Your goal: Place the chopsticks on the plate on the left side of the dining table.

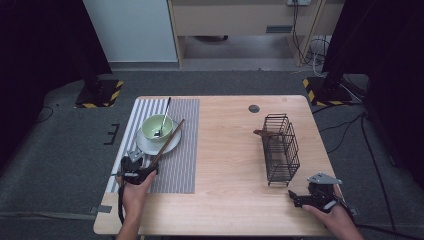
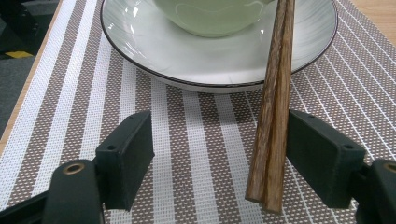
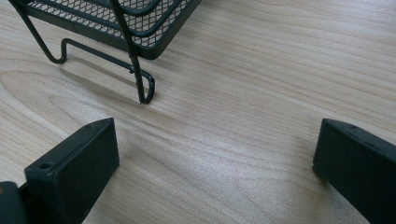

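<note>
1. Reaching from the near edge of the table (image 1: pixel 225 210), the left gripper (image 2: pixel 219 154) sits low over the striped placemat (image 2: pixel 196 140), near the placemat's near-left corner.
2. Its jaws stand wide apart; the pair of wooden chopsticks (image 2: pixel 273 116) lies between them, right against the right-hand pad (image 2: pixel 322 156) and well clear of the other pad. A firm press on the wood cannot be told.
3. The chopsticks slant from the placemat up over the rim of the white plate (image 2: pixel 154 51), their near ends down on the mat.
4. The plate carries a pale green bowl (image 1: pixel 157 127), and a metal spoon (image 1: pixel 163 116) rests in the bowl with its handle toward the table's far edge.
5. The right gripper (image 3: pixel 215 163) rests near the table's near-right corner, jaws spread wide with bare wood between them.
6. A black wire basket (image 1: pixel 281 148) stands just beyond it, toward the right edge; its wire foot (image 3: pixel 144 88) touches the tabletop.
</note>
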A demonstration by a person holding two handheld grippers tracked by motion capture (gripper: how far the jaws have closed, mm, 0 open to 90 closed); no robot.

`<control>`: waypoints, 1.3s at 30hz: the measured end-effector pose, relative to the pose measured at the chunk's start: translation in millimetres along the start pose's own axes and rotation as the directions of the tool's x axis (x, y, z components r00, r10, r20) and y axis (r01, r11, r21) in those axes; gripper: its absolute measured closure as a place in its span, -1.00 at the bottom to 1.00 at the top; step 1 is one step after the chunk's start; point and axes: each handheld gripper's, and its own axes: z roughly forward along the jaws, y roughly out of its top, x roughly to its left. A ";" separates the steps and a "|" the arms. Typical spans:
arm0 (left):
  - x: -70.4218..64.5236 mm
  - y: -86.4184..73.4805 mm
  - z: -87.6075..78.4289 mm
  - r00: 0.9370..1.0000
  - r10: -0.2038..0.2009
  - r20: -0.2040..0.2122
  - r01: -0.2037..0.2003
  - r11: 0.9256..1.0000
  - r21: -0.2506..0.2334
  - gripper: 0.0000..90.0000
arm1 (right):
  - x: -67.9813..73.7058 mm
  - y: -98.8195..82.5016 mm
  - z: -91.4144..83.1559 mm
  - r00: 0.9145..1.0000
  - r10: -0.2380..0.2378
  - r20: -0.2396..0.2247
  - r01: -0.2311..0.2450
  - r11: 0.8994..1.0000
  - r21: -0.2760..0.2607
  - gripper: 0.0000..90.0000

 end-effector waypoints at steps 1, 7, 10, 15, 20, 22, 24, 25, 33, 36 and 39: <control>0.1 0.3 0.0 1.000 0.003 -0.002 -0.003 1.000 0.001 -0.46 | -0.1 0.0 0.0 1.000 -0.001 0.000 0.001 1.000 0.001 -0.99; 4.1 1.4 0.5 1.000 -0.003 -0.012 0.003 1.000 0.004 -0.47 | -0.1 0.0 0.0 1.000 -0.001 0.000 0.001 1.000 0.000 -0.99; 7.6 1.2 0.2 1.000 -0.020 -0.008 0.020 1.000 0.004 -0.47 | 0.0 0.0 0.0 1.000 0.000 0.000 0.000 1.000 0.000 -0.99; 13.0 1.9 -0.7 0.999 -0.028 -0.016 0.028 1.000 0.003 -0.47 | 0.0 0.0 0.0 1.000 0.000 0.000 0.000 1.000 0.000 -0.99; 19.7 1.5 0.0 0.999 -0.042 -0.020 0.042 0.999 0.002 -0.47 | 0.0 0.0 0.0 1.000 0.000 0.000 0.000 1.000 0.000 -0.99; 22.2 1.2 0.5 0.999 -0.043 -0.010 0.043 0.999 -0.007 -0.48 | 0.0 0.0 0.0 1.000 0.000 0.000 0.000 1.000 0.000 -0.99; 24.4 1.0 0.3 0.999 -0.050 -0.011 0.049 0.999 -0.014 -0.48 | 0.0 0.0 0.0 1.000 -0.001 0.000 0.001 1.000 0.000 -0.99; 25.1 0.9 0.4 0.998 -0.056 -0.009 0.056 0.998 -0.017 -0.48 | 0.0 0.0 0.0 1.000 0.000 0.000 0.000 1.000 0.000 -0.99; 27.8 0.6 1.6 0.998 -0.058 -0.008 0.058 0.998 -0.019 -0.48 | 0.0 0.0 0.0 1.000 0.000 0.000 0.000 1.000 0.000 -0.99; 28.1 0.2 1.0 0.998 -0.056 -0.006 0.056 0.998 -0.019 -0.48 | -0.1 0.0 0.0 1.000 -0.001 0.000 0.001 1.000 0.000 -0.99; 28.9 0.3 -0.4 0.998 -0.057 -0.006 0.057 0.998 -0.021 -0.48 | 0.0 0.0 0.0 1.000 0.000 0.000 0.000 1.000 0.000 -0.99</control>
